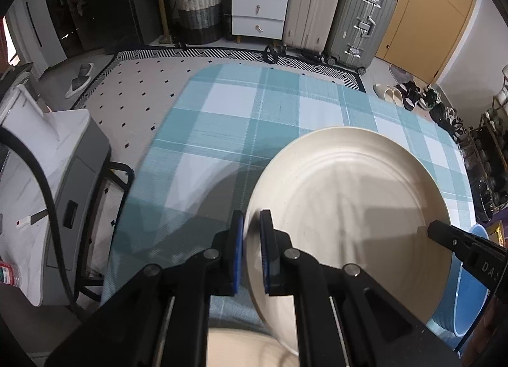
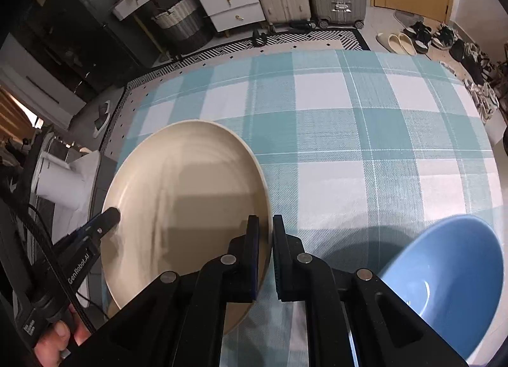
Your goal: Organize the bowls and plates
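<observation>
Left gripper [image 1: 251,251]: jaws closed down on the left rim of the round cream-coloured ceramic plate [image 1: 343,205], one blue pad above the rim and one below
Plate: held between both grippers above the teal-and-white checked cloth surface [image 1: 241,113], its shadow on the cloth beneath suggesting it is clear of the surface; tilted a little
Right gripper [image 2: 266,256]: jaws pinched on the plate's opposite, right rim, nothing else held
Blue round bowl [image 2: 451,275]: just right of the right gripper, at the near right of the surface, open side up, apart from the plate
Governing relation: plate spans the gap between the two grippers, so each hand is at one edge; the bowl lies on the right hand's side
Judgement: any carry needs both hands moving together, or the rim may slip
</observation>
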The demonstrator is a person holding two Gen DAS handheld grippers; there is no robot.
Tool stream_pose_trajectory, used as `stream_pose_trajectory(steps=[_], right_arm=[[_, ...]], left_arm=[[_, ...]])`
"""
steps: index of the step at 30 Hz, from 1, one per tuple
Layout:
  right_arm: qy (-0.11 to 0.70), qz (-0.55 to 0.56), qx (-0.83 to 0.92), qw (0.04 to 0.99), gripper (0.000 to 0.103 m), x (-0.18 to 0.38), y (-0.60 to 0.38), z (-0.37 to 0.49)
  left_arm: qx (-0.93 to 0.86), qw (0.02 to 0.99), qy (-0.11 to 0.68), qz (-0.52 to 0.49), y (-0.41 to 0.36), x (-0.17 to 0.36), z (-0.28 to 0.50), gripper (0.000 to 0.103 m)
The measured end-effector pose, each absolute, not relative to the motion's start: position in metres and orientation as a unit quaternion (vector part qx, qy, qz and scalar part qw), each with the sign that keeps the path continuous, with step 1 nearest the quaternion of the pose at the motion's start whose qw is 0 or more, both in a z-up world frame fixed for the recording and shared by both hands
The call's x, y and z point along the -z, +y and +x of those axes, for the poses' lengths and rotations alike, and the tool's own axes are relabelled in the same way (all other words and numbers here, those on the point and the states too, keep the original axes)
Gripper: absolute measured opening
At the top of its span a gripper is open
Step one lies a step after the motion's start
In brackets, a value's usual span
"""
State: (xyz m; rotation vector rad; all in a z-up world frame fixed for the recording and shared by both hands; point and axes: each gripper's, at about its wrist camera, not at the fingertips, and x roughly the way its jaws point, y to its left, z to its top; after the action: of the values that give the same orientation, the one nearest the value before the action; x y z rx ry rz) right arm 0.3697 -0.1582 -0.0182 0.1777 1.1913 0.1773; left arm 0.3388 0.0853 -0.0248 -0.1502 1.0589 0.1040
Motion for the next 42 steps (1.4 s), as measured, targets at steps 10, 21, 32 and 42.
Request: stream_pose_trajectory(steps=[10, 21, 32, 42], right_arm=[[0.545, 0.078, -0.095, 0.829, 0.007, -0.014, -0.140, 0.324], [0.544, 0.063, -0.113, 0.829, 0.007, -0.017, -0.116, 0.281], [0.547, 0.058, -0.137, 0.824, 0.007, -0.003, -0.088, 0.236], [0.532, 0.067, -0.154, 0.830, 0.007, 0.002, -0.076, 0.193]], left_arm=[[-0.056, 0.863, 0.495, -0.088, 0.104, 0.000, 0.293, 0.006], [-0.068, 0.866, 0.487, -0.091, 0.126, -0.002, 0.241, 0.006], [-0.100, 0.861, 0.490, -0.091, 0.150, 0.003, 0.188, 0.006], [-0.117, 0.865, 0.479, -0.097, 0.160, -0.006, 0.145, 0.006]])
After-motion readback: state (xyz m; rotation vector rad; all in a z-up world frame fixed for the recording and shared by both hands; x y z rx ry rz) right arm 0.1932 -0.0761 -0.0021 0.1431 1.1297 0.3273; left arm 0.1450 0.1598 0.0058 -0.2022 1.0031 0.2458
